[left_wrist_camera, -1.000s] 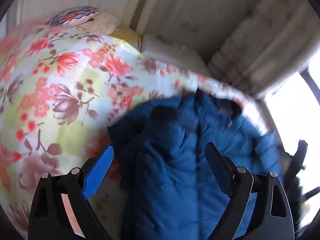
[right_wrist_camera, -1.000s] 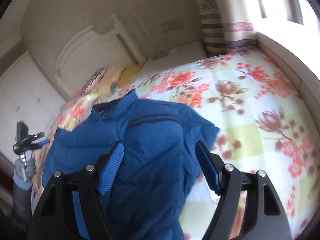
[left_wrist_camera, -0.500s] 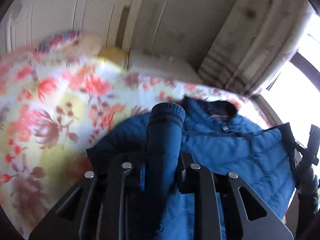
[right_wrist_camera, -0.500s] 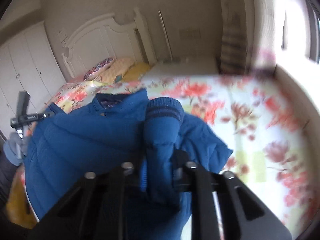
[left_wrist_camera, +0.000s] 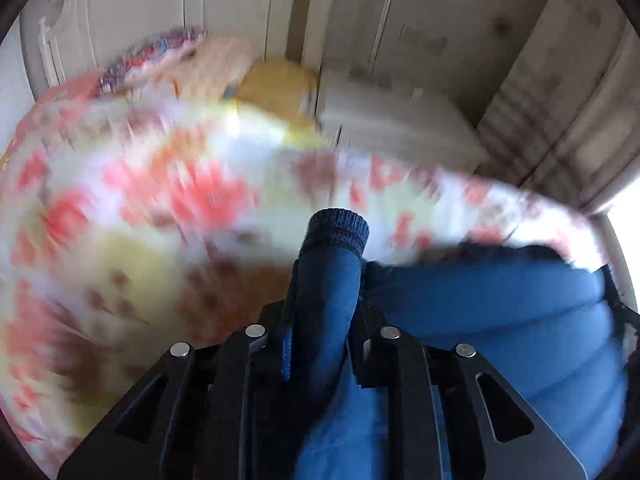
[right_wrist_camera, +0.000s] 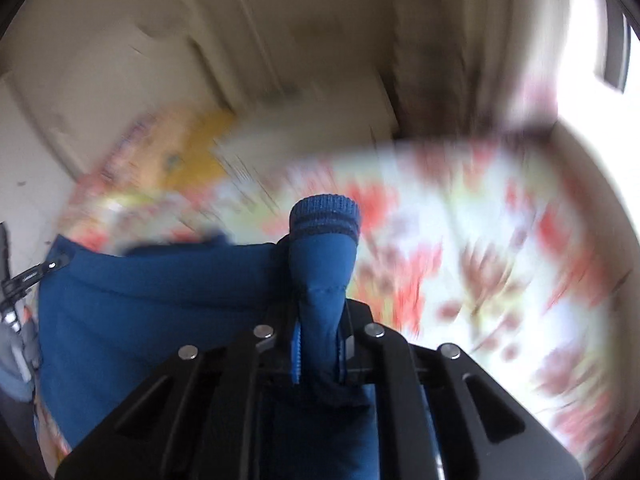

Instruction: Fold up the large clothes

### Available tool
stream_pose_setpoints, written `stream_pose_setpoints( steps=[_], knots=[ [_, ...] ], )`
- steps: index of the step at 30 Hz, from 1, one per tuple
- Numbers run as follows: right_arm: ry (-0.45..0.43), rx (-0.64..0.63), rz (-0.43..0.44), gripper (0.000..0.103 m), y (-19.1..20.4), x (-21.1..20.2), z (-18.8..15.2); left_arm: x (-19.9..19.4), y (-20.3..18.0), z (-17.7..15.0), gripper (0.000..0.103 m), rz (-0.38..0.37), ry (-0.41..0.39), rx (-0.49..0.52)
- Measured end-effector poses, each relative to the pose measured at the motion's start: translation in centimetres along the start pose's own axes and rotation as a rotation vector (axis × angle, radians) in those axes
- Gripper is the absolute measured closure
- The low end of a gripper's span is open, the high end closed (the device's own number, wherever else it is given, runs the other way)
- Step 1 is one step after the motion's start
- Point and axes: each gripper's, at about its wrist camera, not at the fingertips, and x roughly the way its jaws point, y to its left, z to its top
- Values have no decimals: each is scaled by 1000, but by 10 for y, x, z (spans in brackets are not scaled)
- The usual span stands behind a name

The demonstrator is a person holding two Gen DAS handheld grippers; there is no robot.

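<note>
Where the cover spreads: a floral bedspread (left_wrist_camera: 132, 216) in red, pink and yellow over a bed, badly smeared in both views.
Room: pale panelled wall behind; light from a window (right_wrist_camera: 592, 28) on the right.
Head of bed: what look like pillows (left_wrist_camera: 276, 80), one yellow.
Jacket: blue padded jacket (left_wrist_camera: 500, 320) lying on the bedspread.
Left gripper (left_wrist_camera: 320, 344): jaws easing apart yet pressed on the left sleeve (left_wrist_camera: 332, 280), dark cuff poking forward.
Right gripper (right_wrist_camera: 320, 344): likewise easing apart, pinching the right sleeve (right_wrist_camera: 322, 276).
</note>
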Motion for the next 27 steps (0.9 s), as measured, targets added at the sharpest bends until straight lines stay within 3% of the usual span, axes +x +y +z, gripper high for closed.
stream_pose_setpoints(
  steps=[3, 5, 6, 8, 10, 12, 13, 17, 19, 20, 22, 27],
  knots=[
    [-46, 45, 40, 75, -10, -2, -7, 0, 8, -5, 66, 9, -41, -33],
    [-39, 56, 36, 54, -13, -4, -6, -5, 13, -4, 59, 33, -52, -47],
    [-39, 66, 28, 49, -14, -7, -5, -12, 12, -3, 55, 46, -70, -47],
    [-103, 56, 4, 43, -11, -31, -2, -39, 4, -2, 41, 156, -193, -24],
    [-182, -3, -5, 41, 4, -55, 3, -72, -16, -1, 7, 207, -357, 20],
    [-213, -94, 4, 41, 37, -69, 11, -89, -46, 2, 7, 192, -412, 96],
    [-212, -136, 11, 41, 55, -68, 14, -88, -72, 7, 6, 172, -383, 165],
    [-152, -288, 22, 40, 124, -36, 19, -55, -132, 11, 5, 130, -267, 275],
    [-60, -341, -44, 41, 148, 1, 14, -23, -149, 6, 5, 153, -194, 294],
    [-30, -367, -97, 40, 152, 16, 10, -5, -153, 1, 5, 173, -151, 306],
    [-17, -370, -110, 38, 152, 29, 4, 24, -148, -5, 4, 189, -69, 305],
    [-16, -332, -73, 32, 144, 38, 5, 34, -134, -10, 4, 133, -56, 246]
  ],
)
